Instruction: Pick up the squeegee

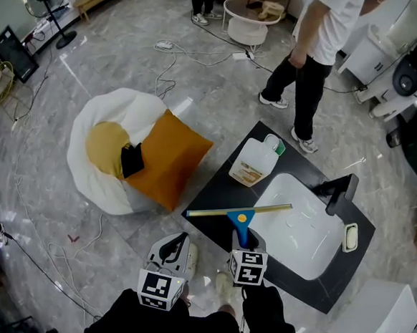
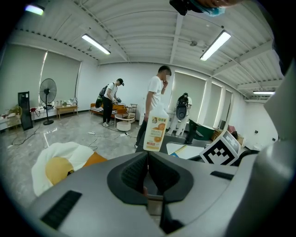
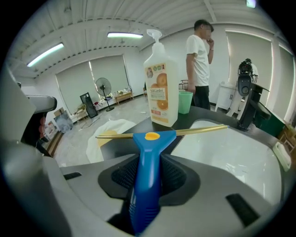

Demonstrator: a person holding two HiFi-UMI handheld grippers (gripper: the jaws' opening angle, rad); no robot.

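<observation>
My right gripper [image 3: 148, 178] is closed on the blue handle of the squeegee [image 3: 151, 148]. The two jaws press on the handle from both sides, low down near its back end. My left gripper [image 2: 148, 178] is closed too, jaw against jaw, with nothing in it. It waits at 9 o'clock from the right one, off the edge of the black counter [image 1: 214, 197].

The squeegee points to 12 o'clock from my right gripper. Its long gold blade lies across, from 9 o'clock to 3 o'clock. One end is over the counter and the other end is over the white sink [image 1: 305, 251]. I cannot tell if the blade rests on them or is just above them.

A soap bottle [image 3: 162, 88] stands just past the blade at 12 o'clock, with a green cup [image 3: 185, 102] behind it. The black tap [image 1: 337, 190] is at 2 o'clock. A white and orange cushion [image 1: 125, 158] lies on the floor at 10 o'clock. A person [image 1: 320, 31] stands far off at 1 o'clock.

I think a few things could go wrong. The blade is long and I hold only the back of the handle, so the squeegee could tip or twist in the jaws. The handle looks smooth, so it could slip out. If I push forward as I lift, the blade could knock the bottle over.
</observation>
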